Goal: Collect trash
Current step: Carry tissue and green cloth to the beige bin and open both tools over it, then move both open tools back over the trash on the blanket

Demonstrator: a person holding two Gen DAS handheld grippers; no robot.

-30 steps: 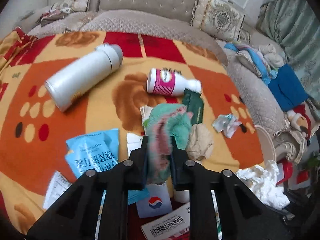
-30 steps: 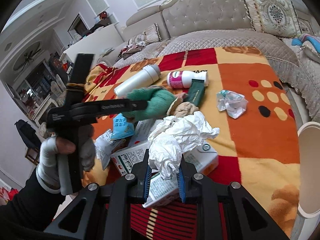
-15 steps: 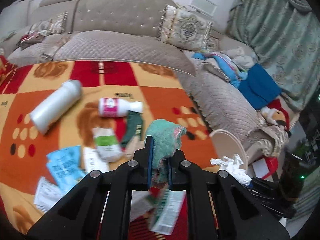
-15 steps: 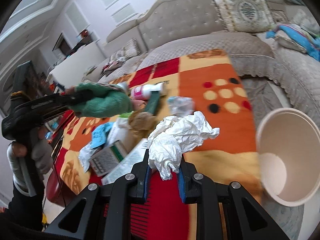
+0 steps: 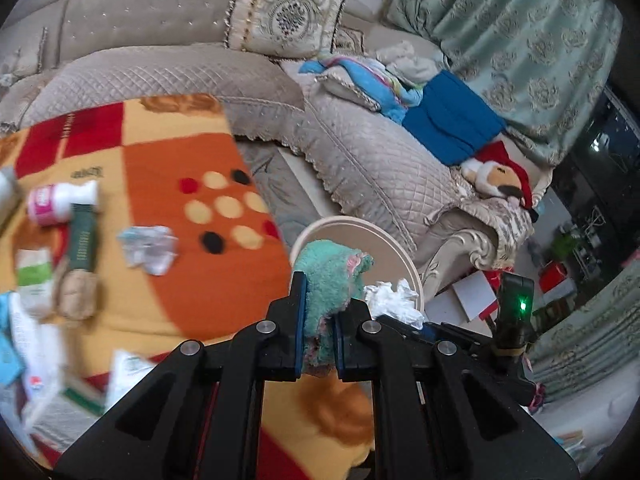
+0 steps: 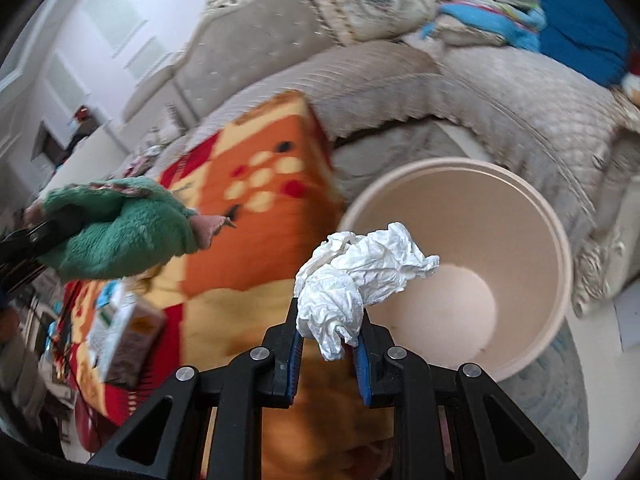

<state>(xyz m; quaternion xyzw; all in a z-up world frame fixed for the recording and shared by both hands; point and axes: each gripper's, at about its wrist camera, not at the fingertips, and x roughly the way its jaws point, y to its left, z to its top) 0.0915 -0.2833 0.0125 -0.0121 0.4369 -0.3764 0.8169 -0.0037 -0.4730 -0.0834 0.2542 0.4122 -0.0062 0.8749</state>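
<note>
My left gripper (image 5: pixel 319 300) is shut on a fluffy green and pink cloth (image 5: pixel 330 276), held in the air by the near rim of a round beige bin (image 5: pixel 394 250). In the right wrist view that same green cloth (image 6: pixel 120 232) hangs at the left. My right gripper (image 6: pixel 329 316) is shut on a crumpled white tissue (image 6: pixel 360 276), which hangs over the near edge of the empty beige bin (image 6: pixel 552 232). The white tissue (image 5: pixel 394 300) also shows just right of the left gripper.
An orange, red and yellow blanket (image 5: pixel 168 280) carries more litter: a pink-labelled bottle (image 5: pixel 60 200), a dark green packet (image 5: pixel 82 240), a crumpled wrapper (image 5: pixel 150 248), cartons (image 6: pixel 116 328). A quilted sofa (image 5: pixel 380 160) with cushions, clothes and a stuffed toy (image 5: pixel 500 176) stands behind the bin.
Both grippers have swung right, off the littered blanket and toward the bin, each keeping its load. The bin now fills the right wrist view, and the left gripper's cloth sits in front of its rim.
</note>
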